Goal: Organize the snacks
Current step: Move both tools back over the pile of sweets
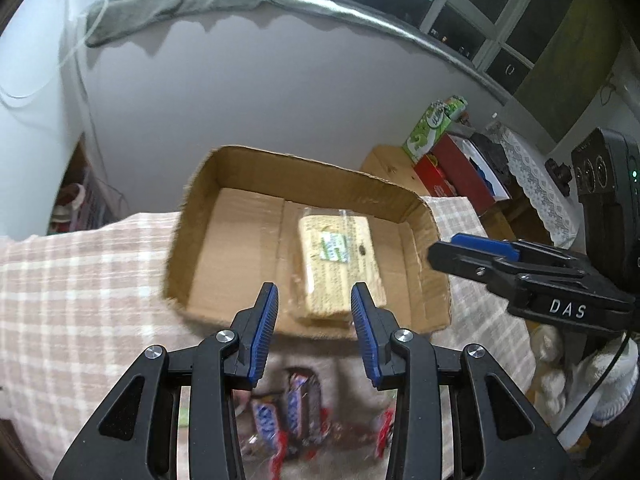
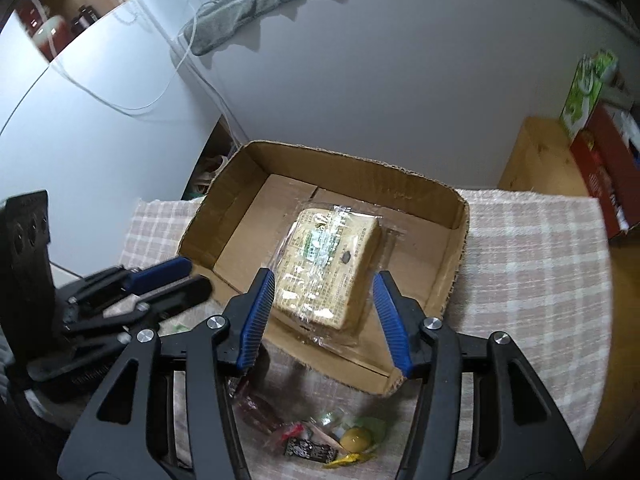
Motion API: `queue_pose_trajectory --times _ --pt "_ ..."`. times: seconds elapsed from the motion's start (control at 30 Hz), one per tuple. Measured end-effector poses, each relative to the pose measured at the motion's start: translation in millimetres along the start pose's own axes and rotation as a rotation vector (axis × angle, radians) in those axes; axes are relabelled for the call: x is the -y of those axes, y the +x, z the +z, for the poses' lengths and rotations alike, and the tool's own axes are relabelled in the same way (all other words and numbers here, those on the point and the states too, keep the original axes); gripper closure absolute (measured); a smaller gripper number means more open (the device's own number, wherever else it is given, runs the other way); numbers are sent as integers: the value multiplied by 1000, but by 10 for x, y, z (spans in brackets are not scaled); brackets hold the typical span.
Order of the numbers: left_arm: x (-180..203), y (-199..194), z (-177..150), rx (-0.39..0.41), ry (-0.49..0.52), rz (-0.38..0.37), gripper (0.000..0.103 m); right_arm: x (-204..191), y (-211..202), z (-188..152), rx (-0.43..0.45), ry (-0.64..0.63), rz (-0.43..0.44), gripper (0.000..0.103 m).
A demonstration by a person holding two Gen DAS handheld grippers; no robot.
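So our right gripper (image 2: 324, 312) has its blue pads standing apart with nothing pinched between them, hovering just over the near wall of the cardboard box (image 2: 240, 168). The left gripper (image 1: 315, 316) is set narrower, but there's still a clear gap and nothing in it either, so both are empty.

The wrapped pack (image 2: 326, 268), which looks like a block of wafers or crackers in clear film, is lying flat on the box floor, toward the right side. We'd guess it's light and fairly stiff as a block, but crumbly inside, so no hard squeezing. The film is glossy and loose at the ends, so it probably slides. Take it across the short sides of the block, not by the crinkly flap.

Still on the checked cloth (image 1: 80, 280) in front of the box: chocolate bars (image 1: 298, 404) under our left gripper, and a little heap of mixed sweets (image 2: 320, 440) under the right. That bit is blurry, so we can't tell exactly what's in the heap. The bars should be firm and easy to grab across the middle, though the wrappers look slick.
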State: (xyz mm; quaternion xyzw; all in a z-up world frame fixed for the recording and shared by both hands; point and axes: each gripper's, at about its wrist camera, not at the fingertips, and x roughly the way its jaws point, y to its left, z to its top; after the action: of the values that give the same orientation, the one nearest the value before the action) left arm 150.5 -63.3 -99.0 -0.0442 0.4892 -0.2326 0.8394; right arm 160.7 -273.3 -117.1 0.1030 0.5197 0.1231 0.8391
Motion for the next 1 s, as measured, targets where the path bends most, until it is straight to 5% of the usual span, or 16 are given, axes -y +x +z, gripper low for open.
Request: queue_pose_trajectory --times 0.27,0.33,0.43,0.87,1.0 --pt "-323 -306 -383 21 -81 49 67 -77 -327 -282 79 -47 2 49" --pt "-394 -345 -493 15 -97 65 67 -70 -389 -359 95 -54 -5 33" --pt "-481 -397 -657 4 -134 68 67 -59 -464 -472 112 -62 -30 25" --pt "-660 -295 -890 -41 -174 77 67 220 -386 -1111 -14 59 -69 25" --pt "-775 -46 -818 -86 -182 77 67 262 -238 -1260 -65 91 -46 45"
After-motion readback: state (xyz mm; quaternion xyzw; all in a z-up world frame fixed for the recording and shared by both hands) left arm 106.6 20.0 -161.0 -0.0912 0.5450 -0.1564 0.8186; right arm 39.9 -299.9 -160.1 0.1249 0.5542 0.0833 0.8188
